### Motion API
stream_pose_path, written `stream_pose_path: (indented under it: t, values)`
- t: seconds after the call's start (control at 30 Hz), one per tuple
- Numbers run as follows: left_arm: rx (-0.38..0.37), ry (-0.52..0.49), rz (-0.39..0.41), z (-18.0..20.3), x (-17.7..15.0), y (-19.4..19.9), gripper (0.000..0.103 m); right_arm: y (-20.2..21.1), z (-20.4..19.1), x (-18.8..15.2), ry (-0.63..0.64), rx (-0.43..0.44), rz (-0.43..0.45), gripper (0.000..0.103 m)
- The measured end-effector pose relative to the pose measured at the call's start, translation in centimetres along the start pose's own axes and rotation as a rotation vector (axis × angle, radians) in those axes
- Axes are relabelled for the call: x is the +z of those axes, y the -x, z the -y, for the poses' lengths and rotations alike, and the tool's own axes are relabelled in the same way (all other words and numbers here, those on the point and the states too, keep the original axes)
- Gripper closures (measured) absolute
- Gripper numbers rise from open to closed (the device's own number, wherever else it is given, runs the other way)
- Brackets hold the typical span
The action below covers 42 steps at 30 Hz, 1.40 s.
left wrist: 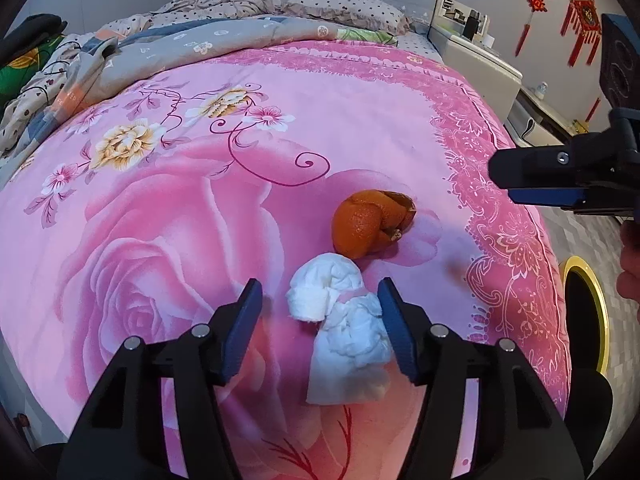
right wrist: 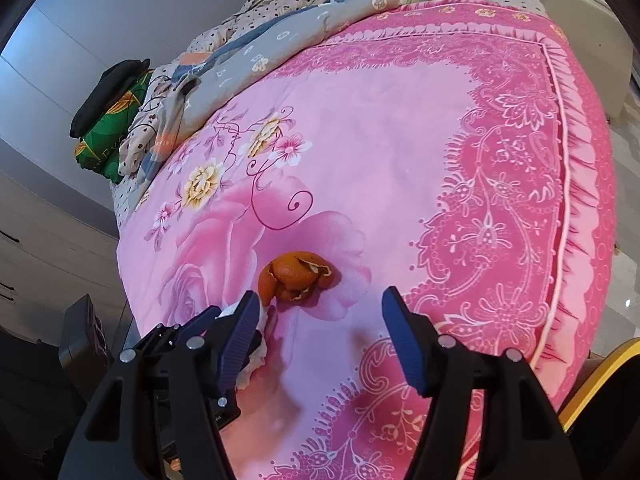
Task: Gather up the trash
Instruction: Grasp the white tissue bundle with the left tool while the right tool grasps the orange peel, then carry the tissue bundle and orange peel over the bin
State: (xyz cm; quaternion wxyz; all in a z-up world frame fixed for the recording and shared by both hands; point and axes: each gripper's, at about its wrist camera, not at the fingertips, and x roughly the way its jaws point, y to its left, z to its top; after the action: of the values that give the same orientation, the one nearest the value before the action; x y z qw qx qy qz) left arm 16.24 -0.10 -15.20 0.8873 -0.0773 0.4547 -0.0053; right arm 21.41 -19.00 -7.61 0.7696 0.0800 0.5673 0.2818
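A crumpled white tissue (left wrist: 344, 320) lies on the pink flowered quilt (left wrist: 160, 240) between the fingers of my left gripper (left wrist: 320, 285). The right pad touches the tissue and a gap shows at the left pad, so the gripper is open. Just beyond the tissue sits an orange peel (left wrist: 368, 224), curled into a cup. My right gripper (right wrist: 321, 293) hovers open over the quilt (right wrist: 400, 160) with nothing between its fingers. The orange peel (right wrist: 294, 276) is ahead and slightly left of it. In the left wrist view the right gripper (left wrist: 504, 182) comes in from the right edge.
A round bin with a yellow rim (left wrist: 600, 312) stands on the floor beside the bed's right edge, and its rim (right wrist: 600, 364) also shows in the right wrist view. Bunched bedding and a pillow (left wrist: 344, 2) lie at the head. A white cabinet (left wrist: 480, 60) stands to the right.
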Motion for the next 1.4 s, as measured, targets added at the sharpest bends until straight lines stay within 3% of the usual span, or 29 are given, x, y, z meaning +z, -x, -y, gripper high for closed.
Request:
stream_pose_path:
  t: [0.07, 0.23, 0.3, 0.67, 1.0, 1.13, 1.27, 1.4]
  values:
    - [-0.015, 0.005, -0.002, -0.1, -0.3, -0.2, 0.052, -1.4, -0.1, 0.4, -0.012, 0.019, -0.034, 0.042]
    - [-0.058, -0.008, -0.002, 0.2, -0.8, -0.6, 0.074, -4.0, -0.4, 0.9, -0.035, 0.063, -0.095, 0.042]
    - [-0.065, -0.002, 0.002, 0.3, -1.0, -0.7, 0.075, -4.8, -0.6, 1.0, -0.041, 0.075, -0.115, 0.042]
    - [-0.126, 0.065, 0.003, -1.1, -1.3, -1.0, 0.076, -8.8, -1.0, 2.1, -0.062, 0.069, -0.191, 0.043]
    - [-0.140, 0.104, -0.008, -1.8, -0.8, -1.7, 0.076, -11.2, -1.9, 3.3, -0.036, 0.038, -0.208, 0.044]
    - [-0.136, 0.103, -0.008, -1.8, -0.7, -1.8, 0.077, -11.4, -2.0, 3.2, -0.009, -0.002, -0.203, 0.056]
    - [-0.124, 0.087, -0.001, -1.7, -0.7, -1.9, 0.077, -11.2, -1.6, 3.0, -0.006, 0.005, -0.198, 0.060]
    - [-0.115, 0.074, 0.007, -1.5, -0.7, -1.8, 0.078, -10.9, -2.0, 3.0, 0.018, 0.001, -0.187, 0.070]
